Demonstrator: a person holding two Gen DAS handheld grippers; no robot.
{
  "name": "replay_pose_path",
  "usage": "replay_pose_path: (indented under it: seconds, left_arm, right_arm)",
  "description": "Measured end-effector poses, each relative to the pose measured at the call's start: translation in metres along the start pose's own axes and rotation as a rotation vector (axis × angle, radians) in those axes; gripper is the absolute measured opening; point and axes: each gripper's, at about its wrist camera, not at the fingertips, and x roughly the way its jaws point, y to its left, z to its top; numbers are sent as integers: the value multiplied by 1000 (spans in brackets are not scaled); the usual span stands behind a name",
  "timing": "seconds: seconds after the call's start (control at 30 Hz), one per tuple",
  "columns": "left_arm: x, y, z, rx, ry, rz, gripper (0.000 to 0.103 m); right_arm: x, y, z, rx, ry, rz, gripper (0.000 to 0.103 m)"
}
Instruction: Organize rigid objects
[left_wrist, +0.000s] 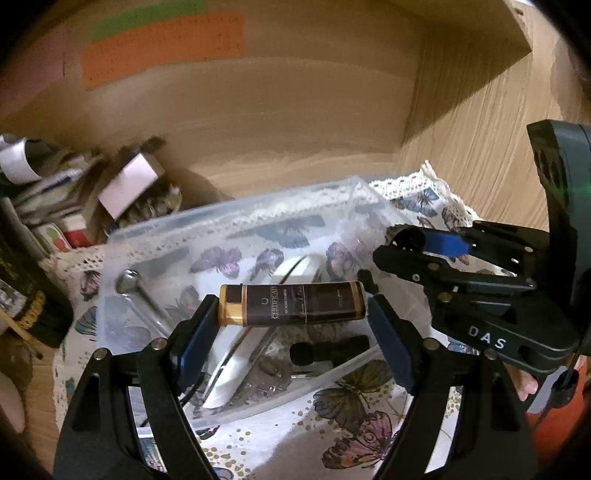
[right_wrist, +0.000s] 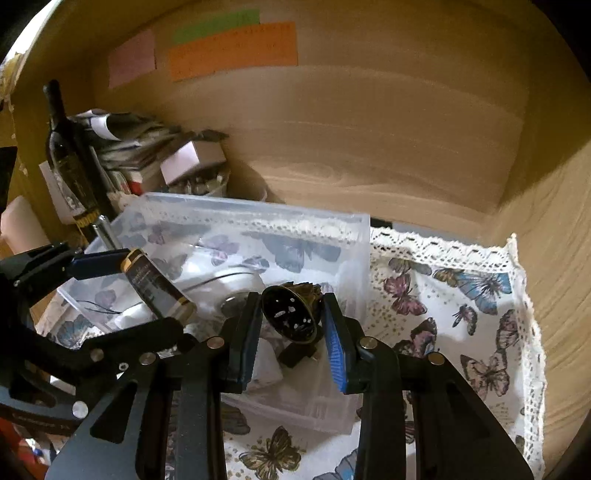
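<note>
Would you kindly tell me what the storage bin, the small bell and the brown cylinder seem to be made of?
Storage bin: translucent, frosted plastic; the butterfly cloth shows through its walls.
Small bell: probably brass-like metal, dark and tarnished; its rim glints gold. It sits between the right hand-held gripper's pads.
Brown cylinder: glossy printed wrap, brown and gold; the body beneath is unclear, perhaps plastic or metal.

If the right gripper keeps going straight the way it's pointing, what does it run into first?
Probably the clear plastic bin: the right gripper, shut on a small brass bell, points down into it. The first contact looks like the white object lying inside, though depth is hard to judge.
</note>
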Motion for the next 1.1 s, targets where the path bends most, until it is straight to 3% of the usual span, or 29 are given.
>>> replay_pose_path:
  seconds: [0.3, 0.57, 0.8, 0.9, 0.97, 1.1]
  left_arm:
    - [6, 7, 1, -35, 30, -35, 81]
    - [-33, 3, 4, -22, -67, -33, 81]
    - [-89, 2, 3, -32, -200, -18, 81]
    - [-113, 3, 0, -41, -262, 0, 89]
    - [-129, 2, -3, -44, -304, 14, 98]
    - [-150, 3, -8, -55, -359, 23, 102]
  right_arm:
    - [-1, 1, 1, -1, 2, 2, 31]
    - [-38, 8, 6, -8, -79, -7, 33]
    - [-97, 18, 5, -29, -222, -24, 51]
    - [-117, 21, 3, -15, -271, -28, 67]
    - [-131, 22, 1, -6, -306, -22, 72]
    - [-149, 27, -3, -2, -358, -35, 91]
